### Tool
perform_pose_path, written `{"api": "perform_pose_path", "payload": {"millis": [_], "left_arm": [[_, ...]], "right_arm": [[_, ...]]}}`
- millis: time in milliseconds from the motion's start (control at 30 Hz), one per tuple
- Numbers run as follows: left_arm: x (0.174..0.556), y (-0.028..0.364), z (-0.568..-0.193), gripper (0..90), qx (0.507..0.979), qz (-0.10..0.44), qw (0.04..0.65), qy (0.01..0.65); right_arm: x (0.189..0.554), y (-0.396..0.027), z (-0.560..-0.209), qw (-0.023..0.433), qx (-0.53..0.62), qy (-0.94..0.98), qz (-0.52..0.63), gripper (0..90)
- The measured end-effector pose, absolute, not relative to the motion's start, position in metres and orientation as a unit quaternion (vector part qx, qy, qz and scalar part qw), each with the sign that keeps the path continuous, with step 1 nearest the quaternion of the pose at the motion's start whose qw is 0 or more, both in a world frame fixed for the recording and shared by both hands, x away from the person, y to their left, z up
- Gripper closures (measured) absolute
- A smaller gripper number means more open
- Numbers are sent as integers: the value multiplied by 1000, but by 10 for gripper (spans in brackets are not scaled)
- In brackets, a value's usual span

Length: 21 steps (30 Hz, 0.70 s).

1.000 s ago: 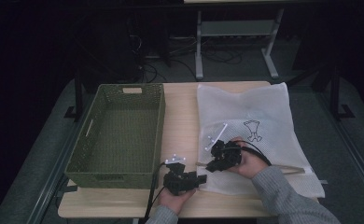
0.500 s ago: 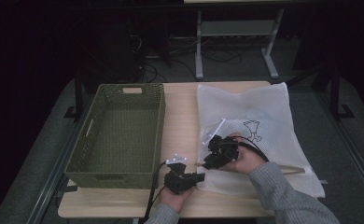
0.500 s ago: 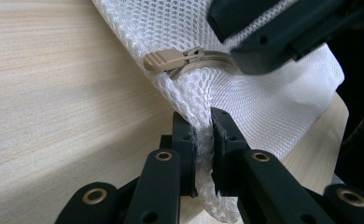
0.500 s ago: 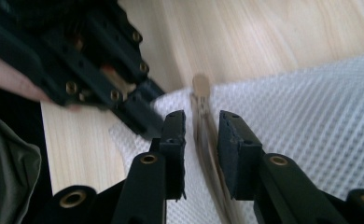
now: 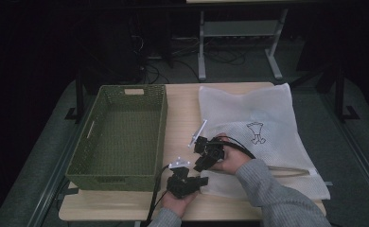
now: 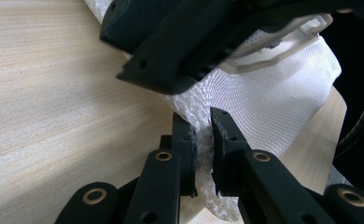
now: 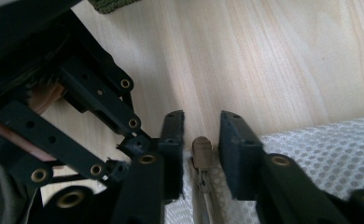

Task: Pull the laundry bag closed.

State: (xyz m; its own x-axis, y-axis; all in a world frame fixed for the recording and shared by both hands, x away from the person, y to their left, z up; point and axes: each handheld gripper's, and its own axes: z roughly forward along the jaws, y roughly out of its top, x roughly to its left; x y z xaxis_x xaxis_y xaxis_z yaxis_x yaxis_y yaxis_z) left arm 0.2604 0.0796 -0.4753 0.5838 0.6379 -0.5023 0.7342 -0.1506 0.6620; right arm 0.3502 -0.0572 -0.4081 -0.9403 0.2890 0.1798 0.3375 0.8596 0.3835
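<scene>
Right now the wooden desk (image 5: 182, 109) is carrying two big things side by side: a green woven basket (image 5: 121, 135) on the left half and a white mesh laundry bag (image 5: 263, 137) lying flat on the right half, its near left corner reaching toward the person's hands. Both hands are working at that corner, close together near the front edge of the desk.

Down at the bag's edge, the left hand-held gripper (image 6: 203, 135) is pinching a bunched fold of the white mesh, its jaws pressed together on the fabric so the net is crumpling between the pads. Just beyond it, the right hand-held gripper (image 7: 202, 135) is hanging over the same corner, partly above the left one. Its jaws have just been closing, and they are standing a little apart with the bag's small tan zipper pull (image 7: 201, 151) sitting between them; the pads are not pressing on it. The zipper line is running back from that pull along the mesh edge.
</scene>
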Motion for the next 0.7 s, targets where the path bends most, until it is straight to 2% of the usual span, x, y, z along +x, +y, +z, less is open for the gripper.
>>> {"api": "perform_pose_path", "payload": {"millis": [33,133,500,700], "left_arm": [[260,80,-475,810,757,-51,468,454],[260,79,-476,809,758,-50,467,453],[259,79,-477,806,757,-48,464,457],[259,79,-479,806,755,-49,464,461]], "right_arm": [[350,-56,-408,61,-161,-963,-207,794],[350,-58,-406,58,-160,-963,-209,801],[346,-83,-397,45,-174,-955,-237,795],[343,-101,-407,60,-189,-949,-246,791]]}}
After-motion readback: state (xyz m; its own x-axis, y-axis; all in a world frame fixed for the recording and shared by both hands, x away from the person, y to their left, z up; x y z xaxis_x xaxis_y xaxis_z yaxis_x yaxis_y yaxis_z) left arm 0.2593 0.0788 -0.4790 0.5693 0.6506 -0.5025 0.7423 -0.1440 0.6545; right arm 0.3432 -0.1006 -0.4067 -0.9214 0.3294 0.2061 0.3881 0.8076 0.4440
